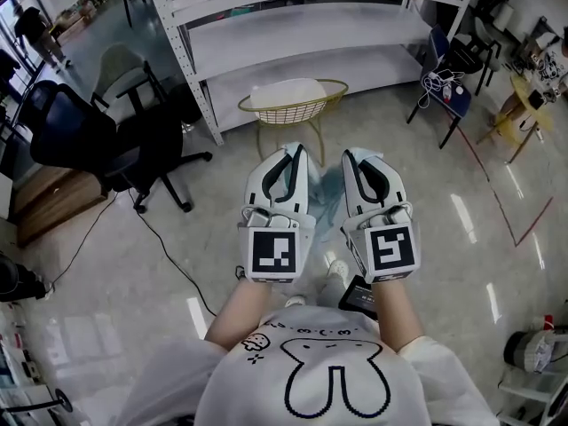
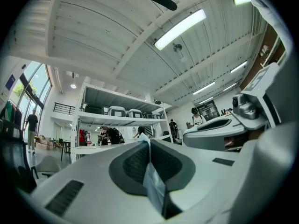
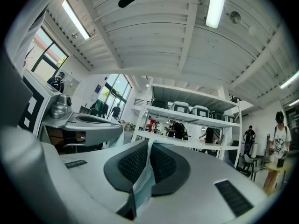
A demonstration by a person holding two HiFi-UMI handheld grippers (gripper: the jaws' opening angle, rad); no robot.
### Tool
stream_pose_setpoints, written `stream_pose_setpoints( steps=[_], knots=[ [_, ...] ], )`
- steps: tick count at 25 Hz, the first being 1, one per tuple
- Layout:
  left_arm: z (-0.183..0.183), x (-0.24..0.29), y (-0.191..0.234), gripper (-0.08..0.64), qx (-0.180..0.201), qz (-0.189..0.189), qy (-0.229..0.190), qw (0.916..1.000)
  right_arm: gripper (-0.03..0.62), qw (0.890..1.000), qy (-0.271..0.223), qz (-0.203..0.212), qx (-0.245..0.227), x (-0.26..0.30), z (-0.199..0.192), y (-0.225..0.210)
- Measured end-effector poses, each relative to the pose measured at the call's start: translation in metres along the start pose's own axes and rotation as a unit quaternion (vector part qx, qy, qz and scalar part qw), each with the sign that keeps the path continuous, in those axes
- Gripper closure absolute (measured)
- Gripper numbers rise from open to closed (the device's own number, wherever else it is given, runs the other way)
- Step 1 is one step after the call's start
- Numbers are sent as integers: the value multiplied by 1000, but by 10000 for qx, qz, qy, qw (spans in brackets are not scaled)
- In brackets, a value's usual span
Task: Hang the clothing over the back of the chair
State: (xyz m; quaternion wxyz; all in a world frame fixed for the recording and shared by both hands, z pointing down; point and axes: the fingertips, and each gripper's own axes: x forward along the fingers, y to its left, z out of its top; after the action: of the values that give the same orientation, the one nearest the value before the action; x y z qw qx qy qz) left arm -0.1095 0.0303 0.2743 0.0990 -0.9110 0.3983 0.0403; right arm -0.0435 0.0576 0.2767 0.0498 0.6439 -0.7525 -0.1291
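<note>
- Pale-blue clothing point(image 1: 327, 204) hangs between the two claws, above the floor and short of the gold wire chair point(image 1: 297, 114) ahead.
- Left claw point(image 1: 287, 152): jaws closed flat on a thin fold of the clothing.
- Right claw point(image 1: 357, 154): likewise clamped on a narrow strip of it.
- Both claws sit side by side, roughly level, pointing toward the chair.
- Risk: each pinch looks shallow. A tug on either edge could pull it free and drop the garment.
- Risk: with the claws this close together the cloth hangs bunched. It may land on the seat, or slide off the low back instead of draping.
- Risk: a trailing hem could snag the wire rim.
</note>
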Motion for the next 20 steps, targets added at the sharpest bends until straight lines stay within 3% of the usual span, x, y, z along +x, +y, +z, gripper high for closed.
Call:
stream_pose_setpoints(
  steps=[11, 20],
  knots=[
    [30, 80, 41, 537, 690, 517, -300, 9958, 560, 9960, -478, 326, -685, 77, 25, -52],
    [56, 176, 68, 537, 1044, 802, -566, 9897, 560, 9896, -932, 631, -895, 165, 46, -113]
  ],
)
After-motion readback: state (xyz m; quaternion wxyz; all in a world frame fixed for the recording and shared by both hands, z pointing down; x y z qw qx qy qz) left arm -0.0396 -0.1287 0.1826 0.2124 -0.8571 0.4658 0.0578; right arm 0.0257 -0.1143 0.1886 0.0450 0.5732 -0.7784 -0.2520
